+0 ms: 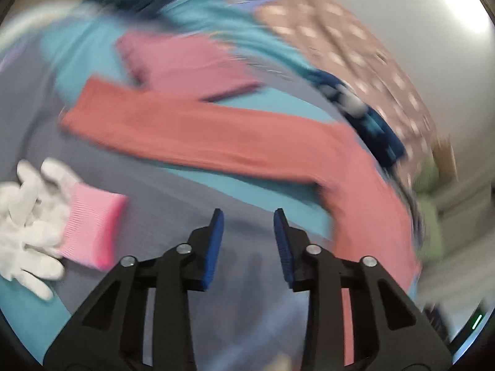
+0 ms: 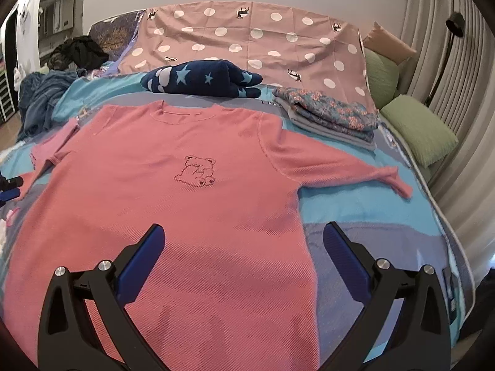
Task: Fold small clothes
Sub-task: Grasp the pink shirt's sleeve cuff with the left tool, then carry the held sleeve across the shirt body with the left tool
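On the bed's striped cover [image 2: 365,213] one pink sweater [image 2: 173,185] lies flat, both sleeves spread (one bear on its chest). Right gripper [image 2: 244,258] hangs wide apart over the hem; left gripper [image 1: 249,245], narrowed, grasps nothing beside one white glove [image 1: 27,216].

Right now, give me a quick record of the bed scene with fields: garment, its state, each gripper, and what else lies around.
garment: pink sweater with a bear outline on the chest
state: spread flat, front up, both sleeves out, not yet folded
left gripper: jaws narrowly apart, nothing between them, above the bedsheet near the sleeve
right gripper: open wide, over the sweater's hem
nearby: star-patterned blanket; folded floral clothes; white glove with pink cuff
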The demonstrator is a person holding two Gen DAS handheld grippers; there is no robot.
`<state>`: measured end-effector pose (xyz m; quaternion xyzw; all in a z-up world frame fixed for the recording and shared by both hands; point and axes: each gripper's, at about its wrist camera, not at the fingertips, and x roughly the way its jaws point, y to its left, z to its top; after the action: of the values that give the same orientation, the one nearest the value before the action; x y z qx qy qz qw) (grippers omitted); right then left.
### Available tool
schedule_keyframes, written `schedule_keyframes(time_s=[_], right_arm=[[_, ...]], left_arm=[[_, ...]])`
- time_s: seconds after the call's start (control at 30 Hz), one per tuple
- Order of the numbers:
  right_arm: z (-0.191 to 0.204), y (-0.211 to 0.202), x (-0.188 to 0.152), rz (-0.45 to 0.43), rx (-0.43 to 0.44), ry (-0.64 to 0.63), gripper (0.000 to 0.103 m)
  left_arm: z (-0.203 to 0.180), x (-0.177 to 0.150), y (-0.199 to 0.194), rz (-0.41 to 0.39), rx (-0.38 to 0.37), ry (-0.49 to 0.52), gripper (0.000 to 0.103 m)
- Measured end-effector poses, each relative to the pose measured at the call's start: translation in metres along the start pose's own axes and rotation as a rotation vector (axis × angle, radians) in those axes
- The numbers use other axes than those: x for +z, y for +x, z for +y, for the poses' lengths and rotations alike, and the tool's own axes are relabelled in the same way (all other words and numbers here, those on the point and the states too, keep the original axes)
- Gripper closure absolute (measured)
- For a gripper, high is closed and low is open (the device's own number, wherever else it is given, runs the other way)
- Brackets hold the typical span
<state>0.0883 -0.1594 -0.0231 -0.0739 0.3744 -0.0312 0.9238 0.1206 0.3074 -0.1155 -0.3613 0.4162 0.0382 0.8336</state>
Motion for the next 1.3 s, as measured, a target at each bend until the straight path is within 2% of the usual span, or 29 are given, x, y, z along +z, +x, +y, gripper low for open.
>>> schedule_keyframes(time_s=[0.13,0.2,0.27,0.3,0.33,0.4,0.47,0.5,0.57,0.6,0.63,0.7,0.8,0.93,0.97,1.07,1.17,1.27,1.3], right_arm=[[0.002,0.004,0.005,-0.005,-0.031,-0.039,0.001],[0.002,0.009,0.007,0.002,-0.042,-0.042,0.001],[0.000,0.015,0.008,0.015,-0.040,-0.030,0.001],[0.000,0.016,0.008,0.020,-0.039,-0.026,0.001],[0.000,0.018,0.008,0.025,-0.037,-0.023,0.001],[0.000,0.022,0.008,0.031,-0.036,-0.022,0.001],[0.000,0.025,0.008,0.035,-0.037,-0.025,0.001],[0.000,0.026,0.008,0.037,-0.035,-0.025,0.001],[0.000,0.026,0.008,0.038,-0.033,-0.025,0.001],[0.000,0.026,0.008,0.037,-0.035,-0.026,0.001],[-0.001,0.025,0.008,0.035,-0.035,-0.027,0.001],[-0.002,0.024,0.008,0.025,-0.040,-0.029,0.001],[-0.008,0.023,0.010,0.011,-0.055,-0.020,0.001],[-0.019,0.024,0.009,0.018,-0.038,0.021,0.001],[-0.021,0.024,0.009,0.020,-0.032,0.029,0.001],[-0.028,0.022,0.006,0.020,-0.032,0.041,0.001],[-0.036,0.021,0.002,0.020,-0.043,0.053,0.001],[-0.050,0.023,-0.001,0.028,-0.048,0.078,0.001],[-0.054,0.023,-0.002,0.032,-0.047,0.086,0.001]], left_arm=[[0.072,0.040,0.013,-0.047,0.026,-0.246,0.074],[0.100,0.050,0.019,-0.053,0.045,-0.366,0.073],[0.123,0.057,0.027,-0.054,0.066,-0.471,0.061],[0.132,0.058,0.030,-0.057,0.081,-0.517,0.047],[0.139,0.058,0.032,-0.063,0.094,-0.561,0.041],[0.150,0.058,0.040,-0.076,0.085,-0.617,0.040],[0.152,0.065,0.044,-0.101,0.099,-0.602,0.040],[0.153,0.069,0.046,-0.108,0.105,-0.589,0.043],[0.155,0.079,0.052,-0.120,0.109,-0.551,0.086],[0.155,0.084,0.055,-0.103,0.098,-0.539,0.099],[0.152,0.086,0.053,-0.109,0.097,-0.544,0.099],[0.126,0.094,0.042,-0.164,0.087,-0.480,0.099],[0.061,0.099,0.018,-0.232,0.053,-0.283,0.099],[-0.043,0.089,-0.004,-0.248,-0.096,-0.025,0.099],[-0.078,0.079,-0.008,-0.246,-0.135,0.069,0.099],[-0.157,0.044,-0.006,-0.212,-0.200,0.296,0.099],[-0.216,0.001,0.015,-0.131,-0.249,0.460,0.098],[-0.248,-0.043,0.051,-0.046,-0.237,0.571,0.097],[-0.253,-0.055,0.063,-0.019,-0.223,0.595,0.092]])
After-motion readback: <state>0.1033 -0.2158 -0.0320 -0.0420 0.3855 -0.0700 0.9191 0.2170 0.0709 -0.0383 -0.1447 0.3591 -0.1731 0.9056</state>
